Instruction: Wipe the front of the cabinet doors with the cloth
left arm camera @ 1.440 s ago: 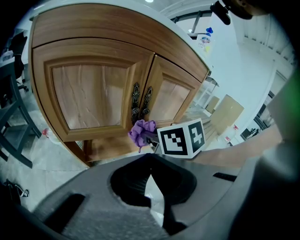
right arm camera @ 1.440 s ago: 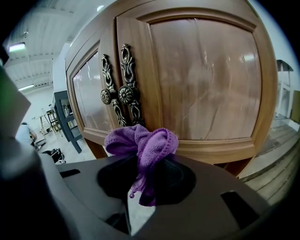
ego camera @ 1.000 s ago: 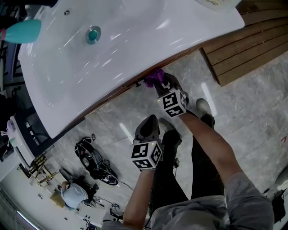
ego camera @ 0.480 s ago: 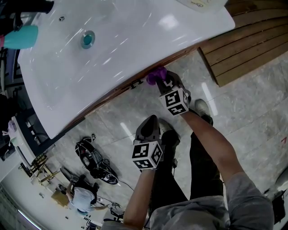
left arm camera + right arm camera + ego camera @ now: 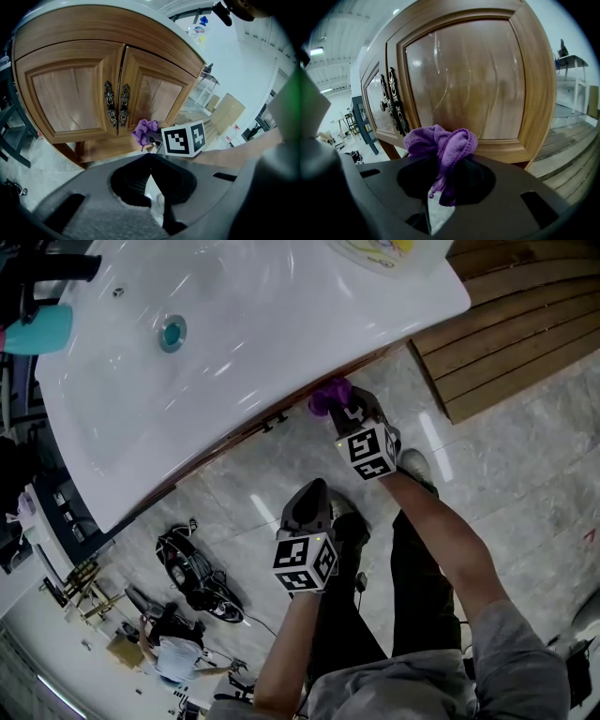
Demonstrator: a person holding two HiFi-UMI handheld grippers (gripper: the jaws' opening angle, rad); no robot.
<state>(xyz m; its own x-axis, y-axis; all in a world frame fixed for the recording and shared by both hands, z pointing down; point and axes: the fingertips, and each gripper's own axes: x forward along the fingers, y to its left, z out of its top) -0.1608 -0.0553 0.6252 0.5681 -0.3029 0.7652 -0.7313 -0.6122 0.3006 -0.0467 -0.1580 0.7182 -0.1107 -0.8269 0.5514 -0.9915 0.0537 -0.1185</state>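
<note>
Looking steeply down in the head view, the right hand-held gripper [image 5: 339, 409] reaches under the rim of the white basin [image 5: 262, 324] with a purple cloth [image 5: 328, 395] bunched at its tip, right at the wooden cabinet front [image 5: 246, 430]. The left hand-held gripper [image 5: 309, 504] hangs lower over the marble floor [image 5: 506, 474], well apart from the wood. The left gripper view shows its jaws pressed together with nothing between them. Beyond them stand both doors, the left door [image 5: 68, 98] and the right door [image 5: 157, 96], with two ornate handles [image 5: 116, 104] side by side at the seam. From here the cloth sits low on the right door, just beside the seam and below the handles. In the right gripper view the jaws pinch the cloth by its middle, so that its folds bulge forward past the tips and a tail hangs down between them. The wad lies at the door's lower rail [image 5: 506, 147], apparently touching it, though contact cannot be confirmed. The cloth points straight ahead of the right gripper into the wood, the glossy panel rises above it, and the left door lies off to the left past the handles. By my reading, the wiping falls to the right gripper, which is far nearer, and most of both fronts remains to be covered.
</note>
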